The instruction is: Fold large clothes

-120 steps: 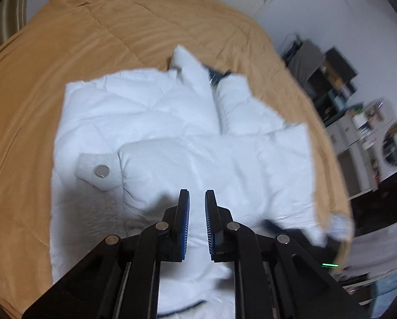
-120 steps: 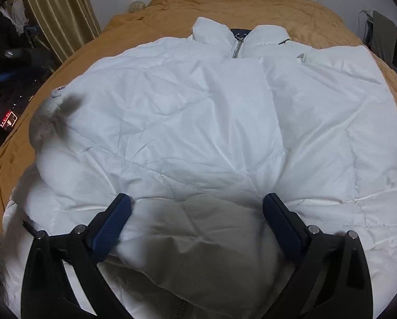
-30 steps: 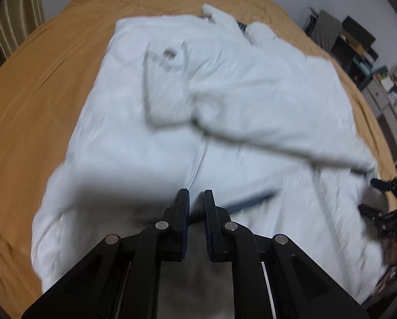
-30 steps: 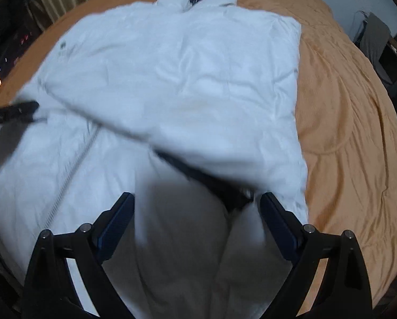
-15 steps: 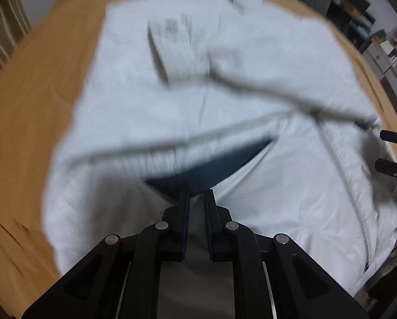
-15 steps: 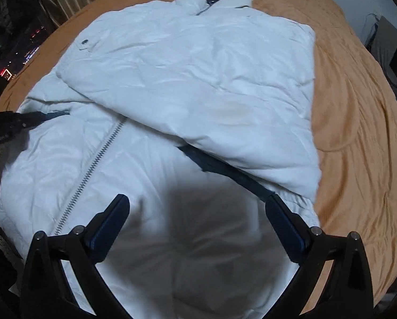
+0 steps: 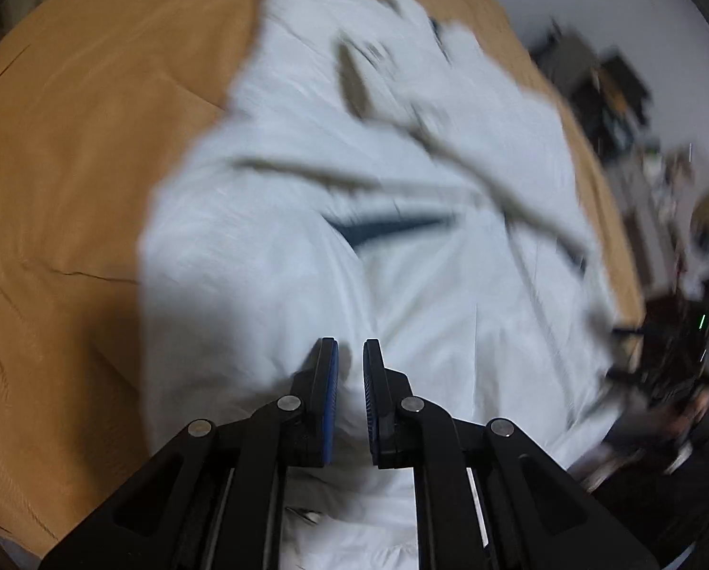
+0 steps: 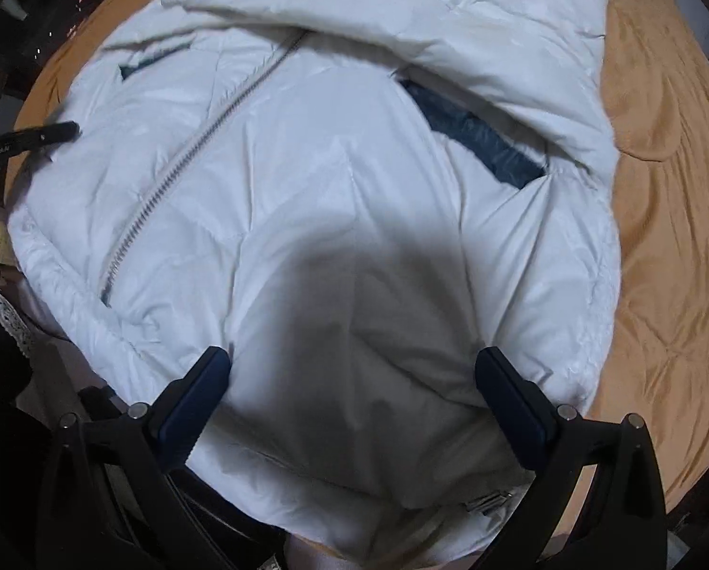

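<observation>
The white puffy jacket (image 8: 335, 180) lies spread across the orange bed (image 8: 663, 237), filling the frame's centre. The left gripper (image 7: 349, 356) is pinched on its hem fabric; the right gripper (image 8: 354, 370) hangs wide apart. It looks light, soft and slippery, so the hem corners are the best hold.

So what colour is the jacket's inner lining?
Dark navy blue lining, clearest in the right wrist view; the jacket is white.
</observation>
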The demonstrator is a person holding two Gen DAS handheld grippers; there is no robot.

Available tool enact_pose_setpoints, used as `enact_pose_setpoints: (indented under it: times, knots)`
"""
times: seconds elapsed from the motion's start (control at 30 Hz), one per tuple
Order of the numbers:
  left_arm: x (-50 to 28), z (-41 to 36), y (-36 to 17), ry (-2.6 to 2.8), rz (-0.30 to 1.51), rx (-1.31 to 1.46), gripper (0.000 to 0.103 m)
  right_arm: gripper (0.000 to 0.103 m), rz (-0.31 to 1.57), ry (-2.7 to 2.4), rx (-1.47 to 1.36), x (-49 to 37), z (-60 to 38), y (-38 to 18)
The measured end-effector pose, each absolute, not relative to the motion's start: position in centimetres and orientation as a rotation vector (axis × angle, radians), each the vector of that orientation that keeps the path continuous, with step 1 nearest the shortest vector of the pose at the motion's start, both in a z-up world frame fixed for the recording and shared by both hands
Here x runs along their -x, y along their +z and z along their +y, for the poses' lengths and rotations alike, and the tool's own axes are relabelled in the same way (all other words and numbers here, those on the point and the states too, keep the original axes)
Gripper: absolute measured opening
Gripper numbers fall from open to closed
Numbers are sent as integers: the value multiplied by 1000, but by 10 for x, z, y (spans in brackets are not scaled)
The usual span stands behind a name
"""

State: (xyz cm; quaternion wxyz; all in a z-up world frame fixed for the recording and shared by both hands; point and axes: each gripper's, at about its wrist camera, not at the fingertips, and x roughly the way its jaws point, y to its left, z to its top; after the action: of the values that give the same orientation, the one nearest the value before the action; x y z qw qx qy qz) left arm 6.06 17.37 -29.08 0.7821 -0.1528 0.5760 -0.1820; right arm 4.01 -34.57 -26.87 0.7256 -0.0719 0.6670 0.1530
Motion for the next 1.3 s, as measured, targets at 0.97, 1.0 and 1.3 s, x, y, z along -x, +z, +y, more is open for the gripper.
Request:
enact_pose_setpoints:
  times: [0.97,1.0,1.3]
  knots:
    - [-117,233,-329,-252,1394,566,11,103,1471,301,-631,-52,-453,-315]
    - [-119,233,-326,-250,1393,561,11,103,1472,295,-627,-52,-453,-316]
    - [-102,269,-307,-186,1307,702,103,103,1480,273,-575,-53,-441,-318]
